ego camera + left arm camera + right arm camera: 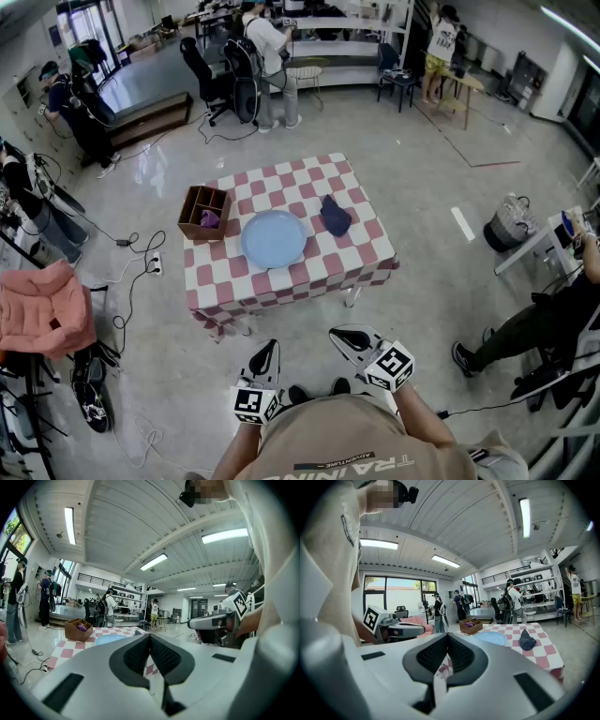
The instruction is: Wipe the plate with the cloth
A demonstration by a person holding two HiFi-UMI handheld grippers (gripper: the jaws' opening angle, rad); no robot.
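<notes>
room: big workshop, people (270, 56) standing at the far end.
left gripper (150, 638): jaws together, nothing between them; held level, well short of the table (367, 251).
right gripper (447, 638): jaws together, empty; beside the left one.
plate (274, 238): blue, mid-table.
cloth (335, 217): dark, bunched, just right of plate, not touching.
box (188, 225): wooden, left of plate.

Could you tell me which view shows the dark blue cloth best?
The head view: the cloth is seen whole from above, beside the plate. The right gripper view shows it small, side-on; the left gripper view misses it.
</notes>
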